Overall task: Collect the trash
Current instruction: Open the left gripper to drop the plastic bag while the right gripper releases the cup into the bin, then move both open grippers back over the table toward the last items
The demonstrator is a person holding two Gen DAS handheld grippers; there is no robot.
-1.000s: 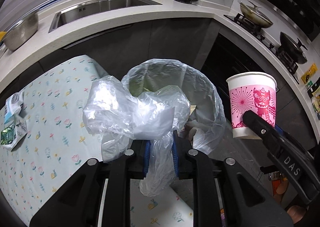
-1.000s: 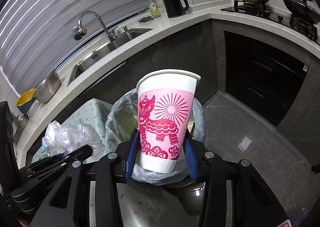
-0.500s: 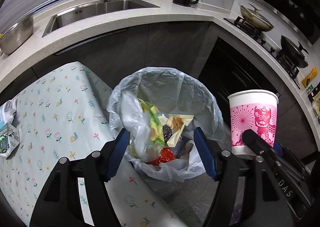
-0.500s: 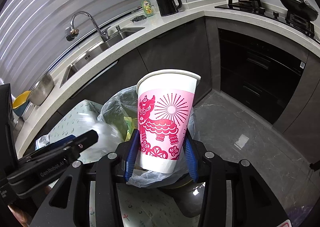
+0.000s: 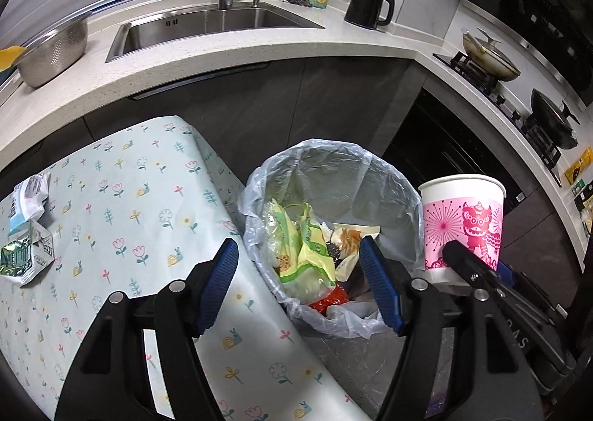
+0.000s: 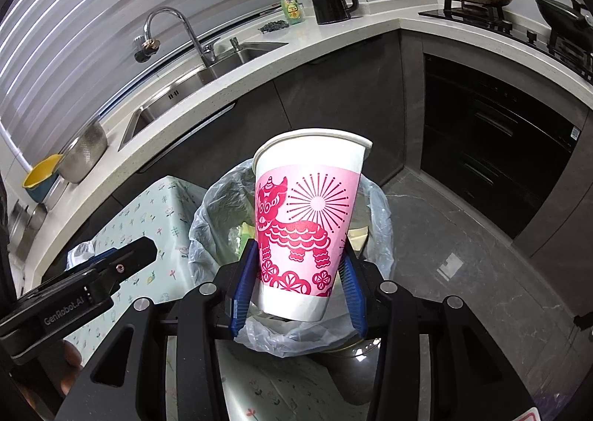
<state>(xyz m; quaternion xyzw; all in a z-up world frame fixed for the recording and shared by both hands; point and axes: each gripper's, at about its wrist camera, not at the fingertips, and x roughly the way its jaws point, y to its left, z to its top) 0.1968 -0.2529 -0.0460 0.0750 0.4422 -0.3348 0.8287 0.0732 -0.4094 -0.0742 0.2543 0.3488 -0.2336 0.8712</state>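
Far left on the floral-clothed counter [image 5: 122, 198]: crumpled white-and-green wrappers [image 5: 26, 232]. Left gripper [image 5: 300, 280], spread wide and empty, above the clear-plastic-lined trash bin [image 5: 333, 176] full of yellow-green packets. Right gripper [image 6: 298, 282], clamped around an upright pink-and-white paper cup [image 6: 305, 224], over the bin's near right rim.

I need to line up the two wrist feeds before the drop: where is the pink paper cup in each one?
Left wrist: pink paper cup at the right edge, beside the bin, held in the right gripper.
Right wrist: pink paper cup dead centre, upright in the right gripper.
Shared landmark: the bag-lined trash bin.
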